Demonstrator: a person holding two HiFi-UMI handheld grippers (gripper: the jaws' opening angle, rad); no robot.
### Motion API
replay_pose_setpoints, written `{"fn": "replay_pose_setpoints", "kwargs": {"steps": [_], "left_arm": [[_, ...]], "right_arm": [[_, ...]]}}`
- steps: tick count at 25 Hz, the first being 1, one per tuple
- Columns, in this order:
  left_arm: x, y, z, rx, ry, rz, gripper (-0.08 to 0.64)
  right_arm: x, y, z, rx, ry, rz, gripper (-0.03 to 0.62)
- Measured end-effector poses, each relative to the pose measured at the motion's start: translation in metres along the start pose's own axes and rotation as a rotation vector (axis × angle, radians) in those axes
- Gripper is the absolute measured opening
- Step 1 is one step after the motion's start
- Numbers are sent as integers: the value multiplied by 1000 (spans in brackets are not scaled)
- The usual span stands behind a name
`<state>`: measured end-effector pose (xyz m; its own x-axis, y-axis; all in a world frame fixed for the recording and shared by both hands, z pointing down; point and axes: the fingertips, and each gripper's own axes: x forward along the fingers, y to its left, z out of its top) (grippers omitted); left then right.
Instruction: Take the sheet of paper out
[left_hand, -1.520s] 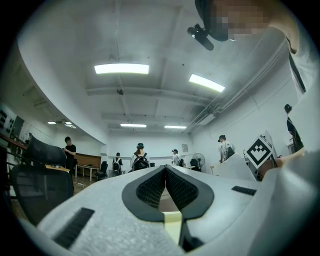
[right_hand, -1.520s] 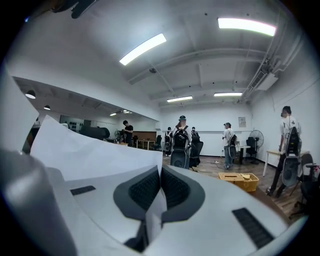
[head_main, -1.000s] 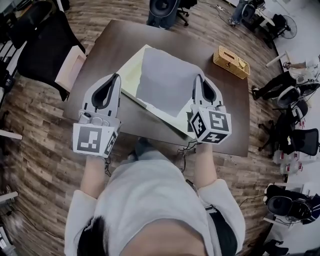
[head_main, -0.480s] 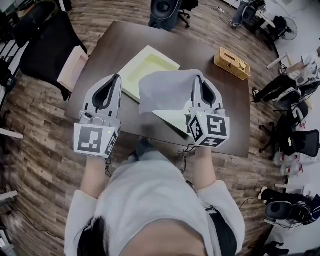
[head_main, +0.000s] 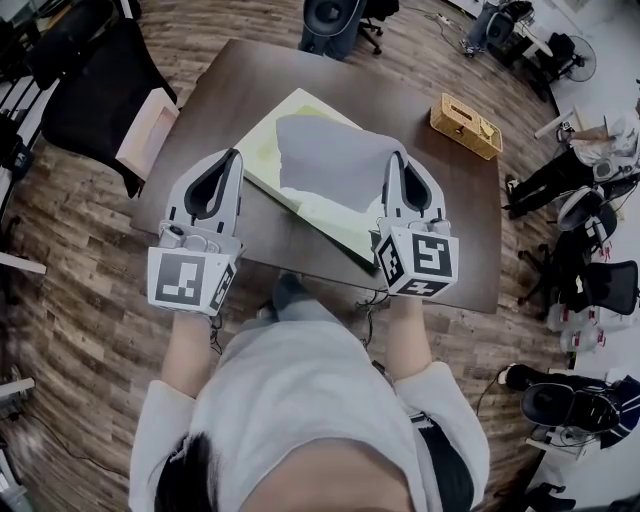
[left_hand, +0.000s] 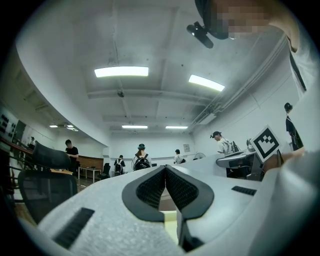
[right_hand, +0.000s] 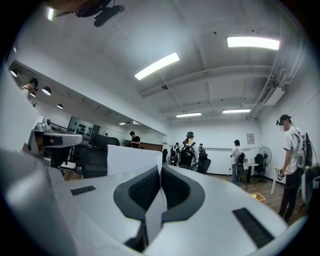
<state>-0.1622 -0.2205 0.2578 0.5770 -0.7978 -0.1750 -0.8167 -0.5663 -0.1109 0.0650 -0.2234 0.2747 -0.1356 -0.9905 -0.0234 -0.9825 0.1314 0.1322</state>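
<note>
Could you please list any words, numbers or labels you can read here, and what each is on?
None can be read.
The left gripper and the right gripper carry only square marker patterns, no letters.
The wall notice is too small to read.

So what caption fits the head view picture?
Right gripper shut on a thin grey sheet of paper above a pale yellow folder on a brown wooden table.

No readable words or numbers; only coded square patterns on left gripper (head_main: 232, 155) and right gripper (head_main: 398, 158), lower centre of head view; wall notice (right_hand: 250, 138) too small to read
</note>
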Motion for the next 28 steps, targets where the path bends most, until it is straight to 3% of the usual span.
{"fn": "replay_pose_setpoints", "kwargs": {"steps": [28], "left_arm": [[-12,15,-7,-22,7,24,9]], "right_arm": [[5,16,2,-18,5,9,14]]}}
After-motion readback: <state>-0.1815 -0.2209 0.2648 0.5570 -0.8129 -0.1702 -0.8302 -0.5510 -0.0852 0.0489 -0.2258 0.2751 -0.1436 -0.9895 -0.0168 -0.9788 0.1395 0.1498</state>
